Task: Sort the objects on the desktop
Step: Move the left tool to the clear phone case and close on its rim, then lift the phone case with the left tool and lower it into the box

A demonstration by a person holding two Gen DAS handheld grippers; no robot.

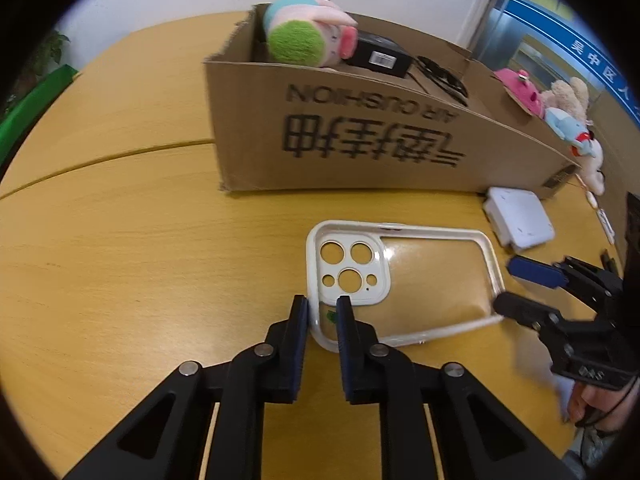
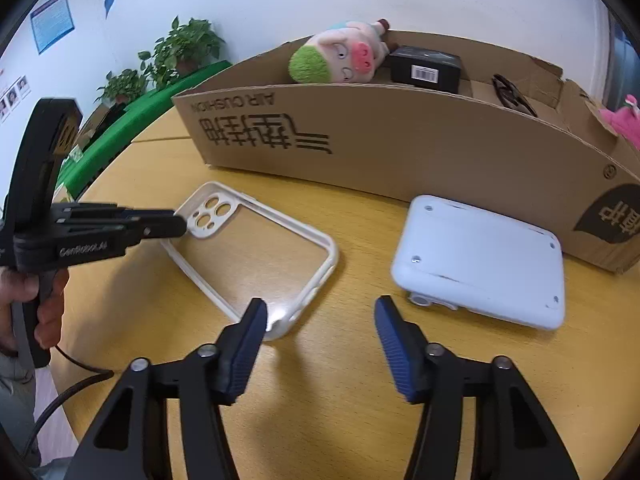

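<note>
A white phone case [image 1: 400,280] with a clear back lies on the wooden table [image 1: 140,264]; it also shows in the right wrist view [image 2: 248,252]. My left gripper [image 1: 322,308] is shut on the case's rim at the camera-hole end, one finger each side of the rim; it shows in the right wrist view [image 2: 176,222]. My right gripper [image 2: 320,312] is open and empty, its left finger by the case's other end; it shows in the left wrist view [image 1: 516,286]. A white flat device [image 2: 480,264] lies to the right.
A long cardboard box [image 1: 360,136] stands behind the case. It holds a plush pig [image 1: 308,36], a black box [image 1: 380,56] and black glasses [image 1: 444,76]. More plush toys [image 1: 568,116] sit at the far right. Potted plants [image 2: 184,48] stand beyond the table.
</note>
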